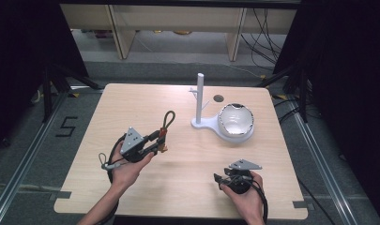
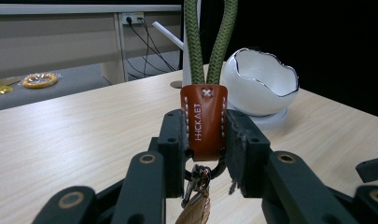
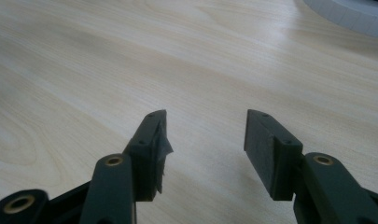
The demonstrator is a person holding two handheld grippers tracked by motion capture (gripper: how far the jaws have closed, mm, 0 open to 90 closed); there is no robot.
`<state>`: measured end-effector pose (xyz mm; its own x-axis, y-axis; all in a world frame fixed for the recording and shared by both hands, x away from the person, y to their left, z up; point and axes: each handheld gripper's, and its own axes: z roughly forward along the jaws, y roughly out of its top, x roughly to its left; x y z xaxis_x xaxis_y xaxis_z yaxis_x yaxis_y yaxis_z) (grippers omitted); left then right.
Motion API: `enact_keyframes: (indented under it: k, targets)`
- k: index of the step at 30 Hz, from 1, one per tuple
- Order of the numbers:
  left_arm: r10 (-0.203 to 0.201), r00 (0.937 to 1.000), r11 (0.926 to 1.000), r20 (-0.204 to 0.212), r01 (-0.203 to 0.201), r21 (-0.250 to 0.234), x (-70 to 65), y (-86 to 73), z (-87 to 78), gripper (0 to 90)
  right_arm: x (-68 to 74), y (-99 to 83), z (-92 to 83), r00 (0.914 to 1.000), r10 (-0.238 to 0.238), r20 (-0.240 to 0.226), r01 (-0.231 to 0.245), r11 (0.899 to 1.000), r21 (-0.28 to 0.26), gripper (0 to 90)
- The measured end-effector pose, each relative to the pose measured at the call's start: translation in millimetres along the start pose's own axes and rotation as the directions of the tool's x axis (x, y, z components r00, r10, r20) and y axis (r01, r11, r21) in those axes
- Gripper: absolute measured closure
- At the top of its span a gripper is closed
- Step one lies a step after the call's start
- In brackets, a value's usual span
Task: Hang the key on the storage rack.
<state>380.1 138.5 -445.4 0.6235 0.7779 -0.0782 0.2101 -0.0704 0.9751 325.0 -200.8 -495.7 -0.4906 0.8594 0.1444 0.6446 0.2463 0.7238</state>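
A keychain strap (image 2: 204, 122) with a brown leather tab, an olive green rope loop (image 1: 169, 119) and a metal clasp is pinched between the jaws of my left gripper (image 1: 158, 142), which is shut on the leather tab. The loop stands up from the jaws and the clasp hangs below. A white stand with an upright post (image 1: 199, 102) rises at the table's far middle. Beside it sits a white egg-shaped bowl (image 1: 235, 122). My right gripper (image 3: 205, 154) rests low over the bare wood near the front right, open with nothing between its fingers.
The light wooden table (image 1: 131, 101) has a small round hole (image 1: 218, 98) near its far edge. Shelving and cables stand on the floor beyond the table. Dark curtains and tripod legs flank both sides.
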Motion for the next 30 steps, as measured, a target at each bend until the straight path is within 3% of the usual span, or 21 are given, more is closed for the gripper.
enact_keyframes:
  k: [2,3,9,12,14,17,19,21,25,30]
  targets:
    - [0.001,1.0000,1.0000,0.000,-0.001,0.000,0.5,1.5,1.3,68.6,2.3,0.0,-0.9,0.9997,0.025,0.001,-0.025,1.000,0.010,49.9]
    - [0.001,1.0000,1.0000,-0.002,-0.001,-0.003,0.6,2.3,1.9,68.6,0.2,0.3,-1.0,0.9999,-0.006,0.010,0.006,1.000,0.003,49.9]
    - [-0.001,1.0000,0.9999,-0.005,0.001,-0.016,0.7,7.4,5.3,68.5,0.8,0.4,-0.5,1.0000,0.006,-0.003,-0.006,1.000,0.003,49.9]
    - [0.002,1.0000,0.9999,-0.004,-0.002,-0.017,0.7,8.6,7.5,68.5,-0.5,-0.2,1.1,0.9999,-0.016,-0.005,0.016,1.000,-0.021,49.9]
    - [0.003,1.0000,0.9999,-0.004,-0.003,-0.016,0.5,8.9,9.1,68.5,0.8,0.3,0.0,0.9998,0.012,-0.017,-0.012,1.000,0.000,50.0]
    - [0.003,1.0000,0.9999,-0.004,-0.003,-0.015,0.5,9.7,10.9,68.5,1.1,0.1,0.3,0.9996,0.022,-0.015,-0.022,1.000,-0.011,50.0]
    - [0.001,1.0000,0.9998,-0.005,-0.001,-0.018,0.3,10.4,12.2,68.5,-0.4,0.7,-1.0,1.0000,-0.009,0.002,0.009,1.000,-0.011,50.0]
    - [0.004,1.0000,0.9998,-0.005,-0.004,-0.018,0.3,11.2,13.2,68.5,0.9,0.7,-2.4,0.9999,0.008,0.012,-0.008,1.000,-0.001,50.0]
    - [0.007,1.0000,0.9998,-0.005,-0.007,-0.016,0.5,13.0,14.9,68.5,-0.5,1.1,-2.4,0.9999,-0.009,0.009,0.009,1.000,-0.005,49.9]
    - [0.007,1.0000,0.9998,-0.004,-0.007,-0.020,-0.3,14.6,18.1,68.5,-0.4,1.1,-2.1,1.0000,0.004,0.002,-0.004,1.000,-0.004,49.9]
